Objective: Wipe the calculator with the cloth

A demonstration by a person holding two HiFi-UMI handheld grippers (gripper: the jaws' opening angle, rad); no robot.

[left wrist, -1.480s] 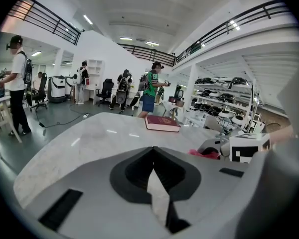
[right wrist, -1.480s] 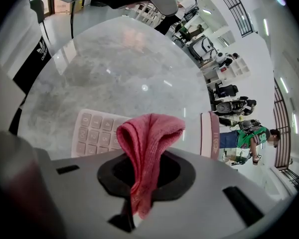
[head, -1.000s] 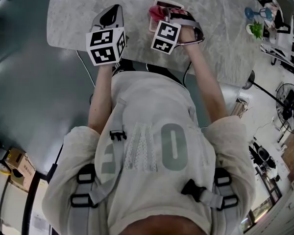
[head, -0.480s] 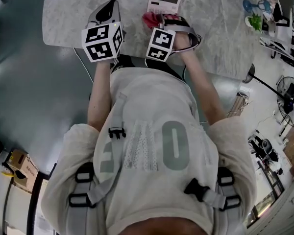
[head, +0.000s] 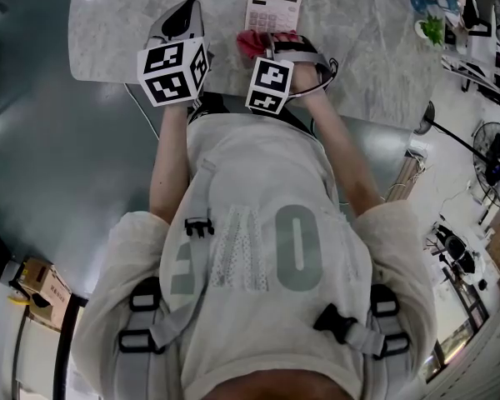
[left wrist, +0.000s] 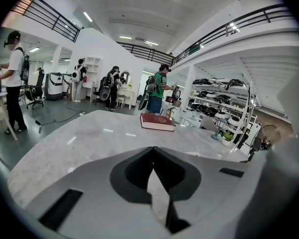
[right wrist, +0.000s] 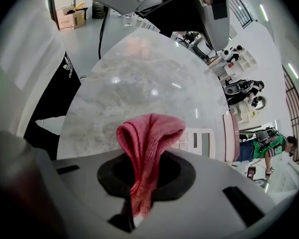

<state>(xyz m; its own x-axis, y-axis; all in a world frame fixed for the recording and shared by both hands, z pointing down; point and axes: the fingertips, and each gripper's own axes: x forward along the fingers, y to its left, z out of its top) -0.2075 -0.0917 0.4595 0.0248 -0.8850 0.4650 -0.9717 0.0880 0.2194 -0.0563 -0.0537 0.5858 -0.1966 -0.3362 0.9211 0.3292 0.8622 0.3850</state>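
– Close to the person's shirt (head: pixel 258 248), what can you see?
– Two hands, and each one holds a gripper. The left gripper (left wrist: pixel 153 152) has its jaws shut tight, tip to tip. Nothing is in them. It is over the gray stone surface (head: pixel 108 40), near the edge by the person.
– And the other one?
– The right gripper (right wrist: pixel 143 157) points steeply down. Its jaws are squeezed on a pink-red cloth (right wrist: pixel 145 133). The cloth sticks out past the tips in a folded bunch.
– Where is the calculator?
– The calculator (head: pixel 273 8) lies flat on the surface, just past the cloth. It is white, and its dark screen is at the end away from the person. The cloth bunch is right at its near edge. I can't tell if the two touch.
– What is farther away?
– A red book (left wrist: pixel 158 122) lies flat on the surface, well apart from the left gripper. A small green plant (head: pixel 433 30) stands at the right side of the surface. Past the surface is a big room, and a person in a green top (left wrist: pixel 158 91) stands there with some other people.
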